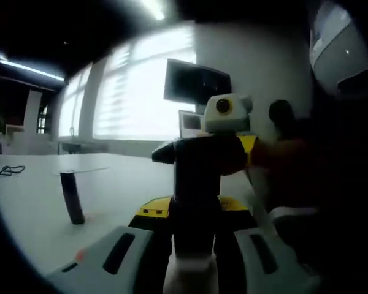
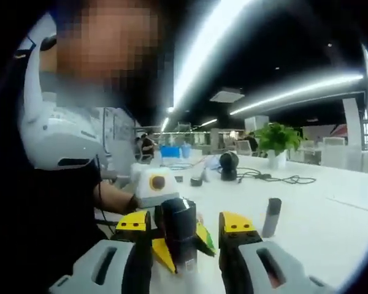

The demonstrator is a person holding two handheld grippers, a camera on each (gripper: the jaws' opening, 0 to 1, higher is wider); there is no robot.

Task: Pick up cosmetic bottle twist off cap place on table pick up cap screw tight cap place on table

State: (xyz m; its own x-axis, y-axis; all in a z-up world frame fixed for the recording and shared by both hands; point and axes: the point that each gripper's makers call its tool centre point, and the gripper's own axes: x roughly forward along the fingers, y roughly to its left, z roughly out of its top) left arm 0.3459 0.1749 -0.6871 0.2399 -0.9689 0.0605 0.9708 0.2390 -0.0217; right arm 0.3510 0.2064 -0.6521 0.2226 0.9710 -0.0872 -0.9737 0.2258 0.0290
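2 claws (image 1: 193, 257) (image 2: 185, 242) grip 1 bottle (image 2: 178, 229); cap (image 1: 71, 197) stands apart.

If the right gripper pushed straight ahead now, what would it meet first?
The dark bottle, standing between the right gripper's jaws; the other gripper seems to hold it just behind, though depth is unclear.
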